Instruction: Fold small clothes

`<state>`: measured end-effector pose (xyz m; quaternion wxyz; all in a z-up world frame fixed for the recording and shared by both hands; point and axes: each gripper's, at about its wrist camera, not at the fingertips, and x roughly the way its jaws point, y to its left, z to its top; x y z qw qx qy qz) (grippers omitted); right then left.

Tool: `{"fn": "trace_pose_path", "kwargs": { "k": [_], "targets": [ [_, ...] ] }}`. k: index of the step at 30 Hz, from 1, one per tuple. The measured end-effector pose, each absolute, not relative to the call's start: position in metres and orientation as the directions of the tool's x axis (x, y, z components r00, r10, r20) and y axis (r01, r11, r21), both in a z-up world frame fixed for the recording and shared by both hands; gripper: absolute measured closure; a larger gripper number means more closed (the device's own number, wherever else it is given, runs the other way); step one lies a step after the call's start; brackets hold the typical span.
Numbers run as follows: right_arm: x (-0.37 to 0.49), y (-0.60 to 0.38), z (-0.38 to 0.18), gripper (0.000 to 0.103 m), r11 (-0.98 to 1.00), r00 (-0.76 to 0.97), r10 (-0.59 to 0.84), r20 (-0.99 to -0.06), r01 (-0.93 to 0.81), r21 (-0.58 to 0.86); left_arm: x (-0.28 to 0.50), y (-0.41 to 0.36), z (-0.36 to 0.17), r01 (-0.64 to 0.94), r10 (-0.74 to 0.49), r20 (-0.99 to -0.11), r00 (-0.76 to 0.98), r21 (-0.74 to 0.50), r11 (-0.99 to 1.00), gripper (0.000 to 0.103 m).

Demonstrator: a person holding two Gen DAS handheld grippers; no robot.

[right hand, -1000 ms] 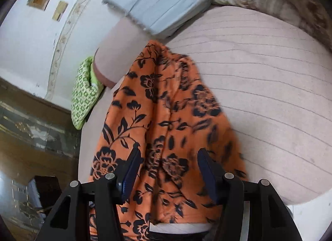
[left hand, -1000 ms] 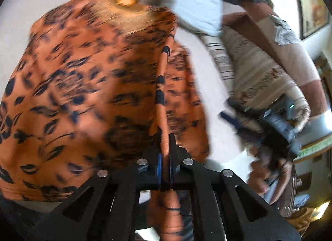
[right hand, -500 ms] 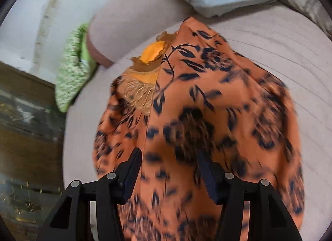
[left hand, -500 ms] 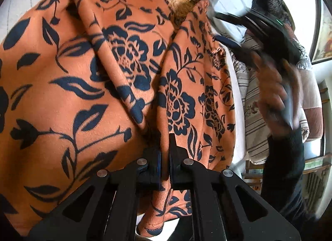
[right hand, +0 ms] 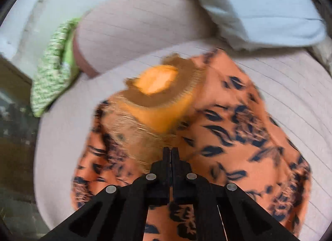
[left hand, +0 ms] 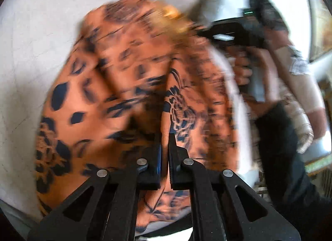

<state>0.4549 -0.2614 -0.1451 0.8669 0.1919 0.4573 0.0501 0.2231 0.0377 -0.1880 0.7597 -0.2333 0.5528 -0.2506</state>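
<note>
An orange garment with a black flower print (left hand: 128, 100) lies bunched on a pale bed; both views are motion-blurred. My left gripper (left hand: 165, 137) is shut on a fold of its cloth near the hem. In the right wrist view the garment (right hand: 238, 129) shows its gold neckline (right hand: 157, 87) at the far end. My right gripper (right hand: 171, 150) is shut on the cloth just below that neckline. The right gripper also shows in the left wrist view (left hand: 232, 33), held by a hand at the garment's far right edge.
The pale striped bed cover (right hand: 290, 87) lies under the garment. A pale blue pillow (right hand: 269, 12) and a beige bolster (right hand: 134, 23) lie at the head. A green patterned cushion (right hand: 51, 75) sits at the left edge, with floor beyond.
My right gripper was open above the garment and has closed on the cloth by the neckline. My left gripper stays shut on the fabric while the garment shifts.
</note>
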Motion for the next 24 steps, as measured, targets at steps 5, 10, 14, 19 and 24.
{"fn": "trace_pose_path", "kwargs": {
  "k": [5,10,14,19,24],
  "targets": [
    [0.426,-0.273,-0.143,0.102,0.860,0.604,0.365,-0.709,0.073,0.505,0.212,0.064,-0.187,0.083,-0.635,-0.726,0.264,-0.638,0.765,0.093],
    [0.299,-0.308,-0.117,0.092,0.808,0.764,0.390,-0.513,-0.017,0.589,0.191,0.101,-0.174,-0.008,-0.516,-0.767,0.382,-0.561,0.828,0.058],
    [0.193,-0.346,-0.150,0.015,0.683,0.826,0.397,-0.401,0.026,0.729,0.180,0.124,-0.164,-0.149,-0.309,-0.838,0.451,-0.412,0.899,0.058],
    [0.127,-0.358,-0.179,0.016,0.644,0.796,0.427,-0.429,0.065,0.762,0.169,0.129,-0.170,-0.203,-0.242,-0.863,0.442,-0.360,0.911,0.055],
    [0.099,-0.373,-0.182,0.016,0.799,0.718,0.249,-0.650,0.228,0.557,0.165,0.117,-0.192,-0.162,-0.258,-0.897,0.358,-0.332,0.929,0.055]
  ]
}}
